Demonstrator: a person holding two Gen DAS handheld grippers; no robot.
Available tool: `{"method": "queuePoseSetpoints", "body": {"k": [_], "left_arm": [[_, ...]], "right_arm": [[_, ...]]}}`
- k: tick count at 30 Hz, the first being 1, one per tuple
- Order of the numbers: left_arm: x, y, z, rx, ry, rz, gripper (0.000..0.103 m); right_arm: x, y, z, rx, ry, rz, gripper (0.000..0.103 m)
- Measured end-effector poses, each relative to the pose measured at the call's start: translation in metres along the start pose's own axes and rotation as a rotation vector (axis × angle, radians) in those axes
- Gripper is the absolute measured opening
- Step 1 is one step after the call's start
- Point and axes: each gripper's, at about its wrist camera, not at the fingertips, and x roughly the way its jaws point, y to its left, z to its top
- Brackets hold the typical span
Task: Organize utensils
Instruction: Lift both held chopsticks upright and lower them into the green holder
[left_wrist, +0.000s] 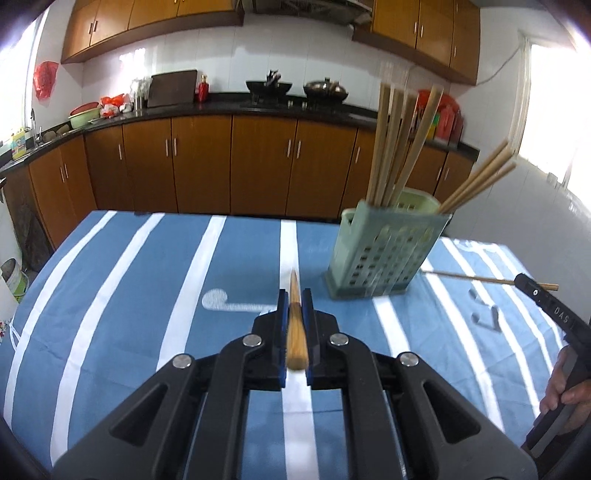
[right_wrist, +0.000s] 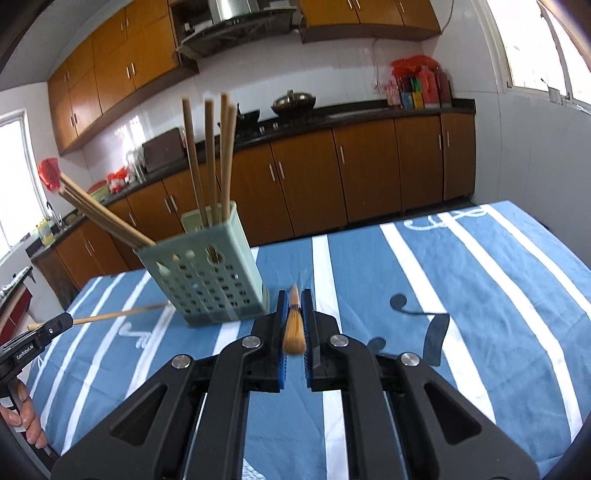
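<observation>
Each gripper clamped one smooth, tapered wooden chopstick: the left gripper (left_wrist: 294, 295) held its chopstick (left_wrist: 295, 325) lengthwise between closed fingers, tip pointing forward; the right gripper (right_wrist: 294, 295) likewise held its chopstick (right_wrist: 294, 325). Above the striped cloth (left_wrist: 147, 295), a perforated green plastic holder (left_wrist: 384, 251) contained upright and leaning chopsticks (left_wrist: 399, 140).

the green holder (left_wrist: 384, 254) is showing smeared by motion blur, its holes running together, and its wall is hiding the lower ends of the standing chopsticks (left_wrist: 391, 144). the right gripper (left_wrist: 543, 295) is getting cut off by the picture's right edge. the tablecloth (right_wrist: 461, 295) is running out past the frame's lower edge.
</observation>
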Motion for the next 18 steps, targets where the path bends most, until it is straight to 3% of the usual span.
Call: {"method": "queuePoseSetpoints", "body": {"k": [10,18], "left_arm": [[-0.017,-0.002,0.015,-0.004,-0.054,-0.020,0.008],[-0.049,-0.015,0.035,0.029,-0.127,-0.090,0.008]], "right_arm": [[-0.016,0.004,0.015,-0.009,-0.065,0.016,0.008],[-0.046,0.017,0.046,-0.039,-0.169,0.062,0.008]]}}
